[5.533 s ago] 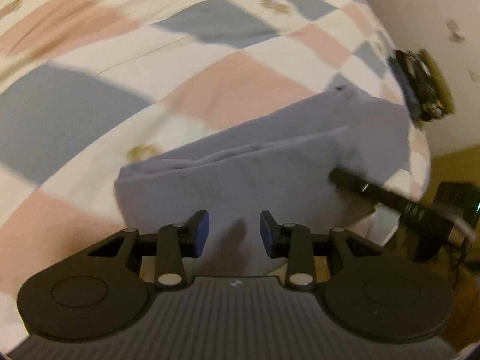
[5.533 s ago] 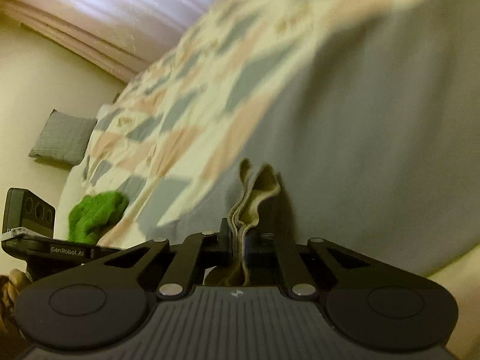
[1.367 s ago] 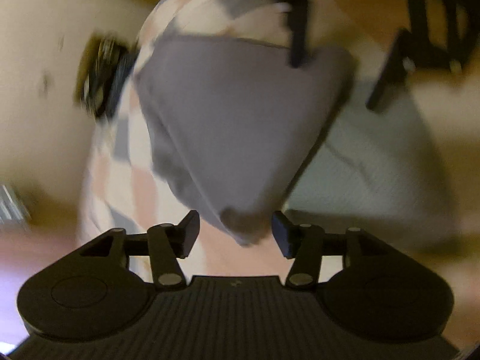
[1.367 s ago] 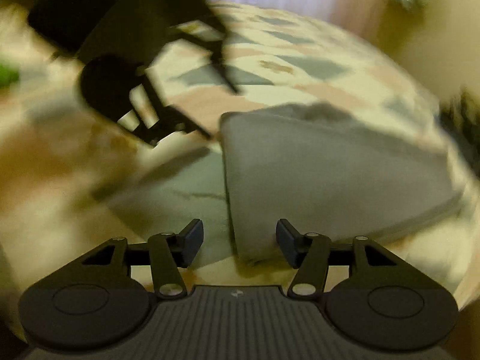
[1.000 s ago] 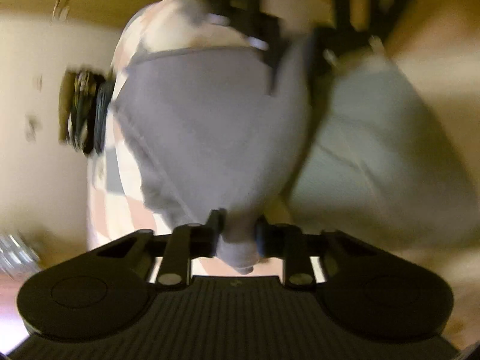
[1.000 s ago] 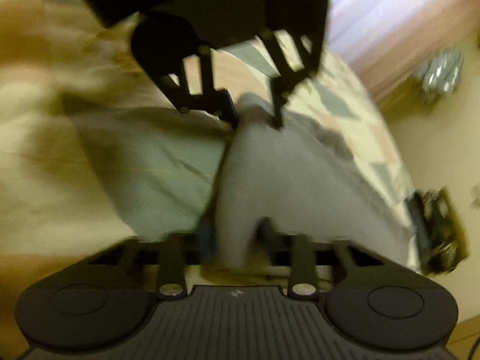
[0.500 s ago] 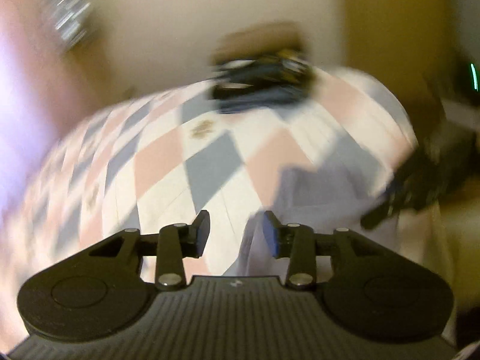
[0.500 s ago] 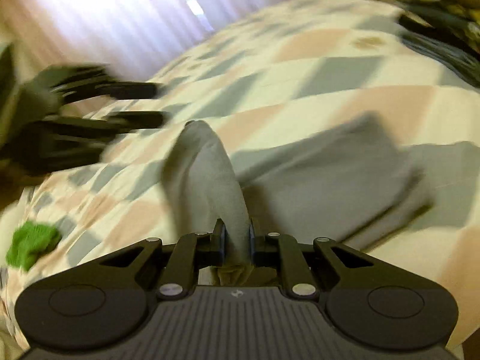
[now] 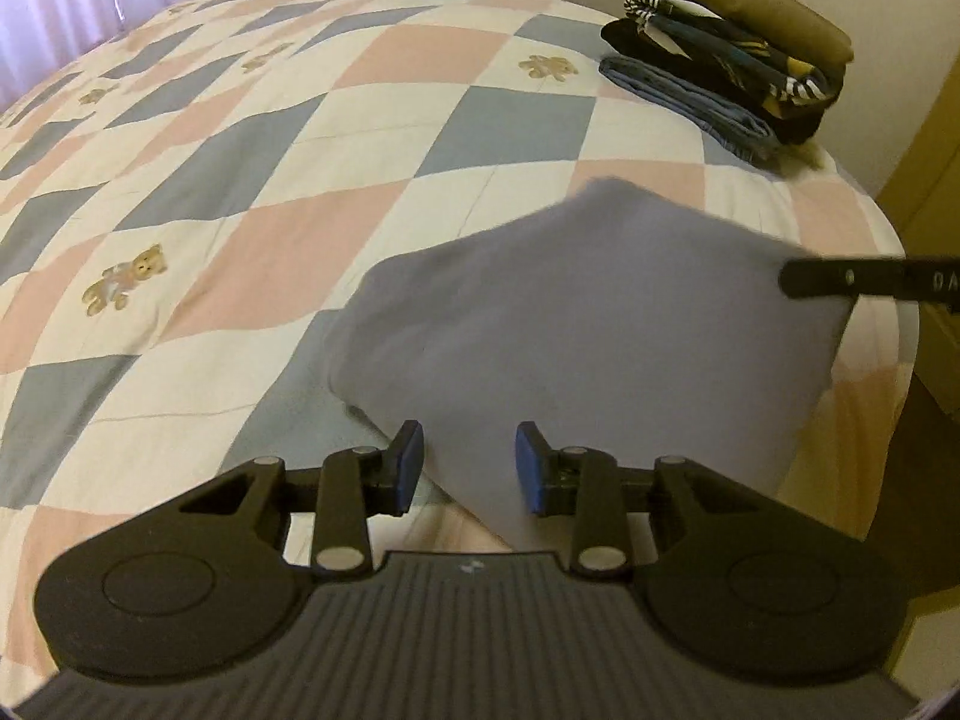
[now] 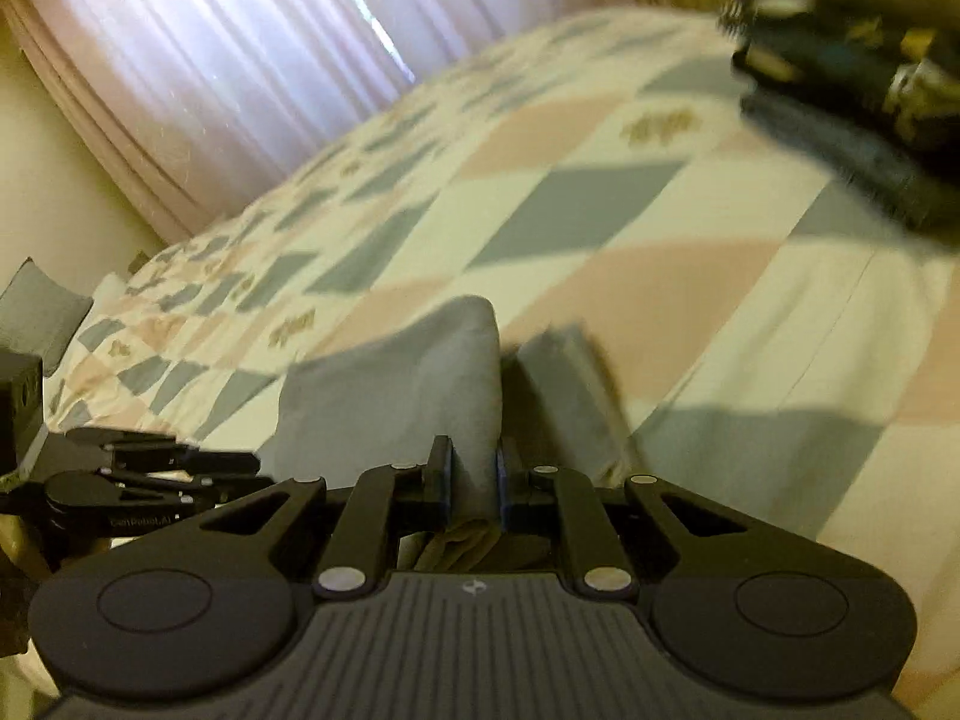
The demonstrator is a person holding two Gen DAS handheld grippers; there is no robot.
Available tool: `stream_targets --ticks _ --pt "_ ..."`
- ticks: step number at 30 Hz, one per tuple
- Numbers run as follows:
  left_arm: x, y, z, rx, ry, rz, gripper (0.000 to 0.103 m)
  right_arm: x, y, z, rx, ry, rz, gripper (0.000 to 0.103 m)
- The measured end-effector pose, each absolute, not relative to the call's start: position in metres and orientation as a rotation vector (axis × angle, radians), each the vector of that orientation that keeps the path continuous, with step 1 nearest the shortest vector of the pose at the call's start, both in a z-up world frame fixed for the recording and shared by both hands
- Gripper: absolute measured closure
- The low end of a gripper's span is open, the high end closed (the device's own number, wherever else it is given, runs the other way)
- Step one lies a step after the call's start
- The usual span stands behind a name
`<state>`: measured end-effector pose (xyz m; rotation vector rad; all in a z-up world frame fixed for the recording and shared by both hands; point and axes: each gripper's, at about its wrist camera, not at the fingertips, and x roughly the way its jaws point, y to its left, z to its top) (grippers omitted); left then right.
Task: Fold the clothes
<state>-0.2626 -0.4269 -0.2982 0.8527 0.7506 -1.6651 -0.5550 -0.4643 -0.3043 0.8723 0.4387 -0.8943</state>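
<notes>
A folded grey garment (image 9: pixel 588 324) lies near the corner of a bed with a checked quilt (image 9: pixel 252 138). My left gripper (image 9: pixel 469 467) is open, its blue-padded fingers either side of the garment's near corner, not gripping it. My right gripper (image 10: pixel 474 480) is shut on a raised fold of the same grey garment (image 10: pixel 420 396). The right gripper's tip shows at the right edge of the left wrist view (image 9: pixel 864 283). The left gripper shows at the lower left of the right wrist view (image 10: pixel 156 468).
A stack of folded clothes (image 9: pixel 732 54) sits at the far right corner of the bed; it is blurred in the right wrist view (image 10: pixel 852 96). Curtains (image 10: pixel 228 54) hang behind the bed. The bed edge drops off right of the garment.
My left gripper shut on the garment's corner, then opened and let it go. My right gripper closed on the garment's edge and still holds it. Both views swung back over the bed.
</notes>
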Motion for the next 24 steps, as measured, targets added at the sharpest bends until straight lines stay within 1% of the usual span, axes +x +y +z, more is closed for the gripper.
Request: stream_targets --ticks 4,7,10,16,19,20,21,22,24 --pt "-0.276 -0.433 -0.301 0.875 0.693 -1.675 0.074 -0.569 -0.463 -0.323 0.917 0.435 -0.973 0.09" --pt "-0.287 -0.44 -0.305 0.886 0.654 -1.684 0.074 -0.572 -0.455 -0.316 0.873 0.371 -0.994 0.091" --pt "-0.289 -0.443 -0.31 0.893 0.656 -1.685 0.074 -0.573 -0.453 -0.309 0.83 0.35 -1.011 0.091" --pt "-0.298 -0.45 -0.319 0.922 0.635 -1.704 0.074 -0.578 -0.452 -0.341 0.853 0.419 -1.089 0.091" --pt "-0.302 -0.456 -0.318 0.936 0.62 -1.715 0.076 -0.579 -0.459 -0.355 0.925 0.429 -1.096 0.091" --pt "-0.304 -0.458 -0.316 0.941 0.618 -1.721 0.078 -0.579 -0.462 -0.356 0.952 0.434 -1.104 0.086" --pt "-0.306 -0.459 -0.311 0.938 0.61 -1.738 0.082 -0.58 -0.465 -0.357 0.978 0.438 -1.115 0.072" --pt "-0.309 -0.46 -0.304 0.927 0.598 -1.766 0.083 -0.581 -0.466 -0.353 0.977 0.44 -1.125 0.064" --pt "-0.319 -0.464 -0.293 0.918 0.557 -1.812 0.083 -0.582 -0.462 -0.34 0.951 0.436 -1.154 0.062"
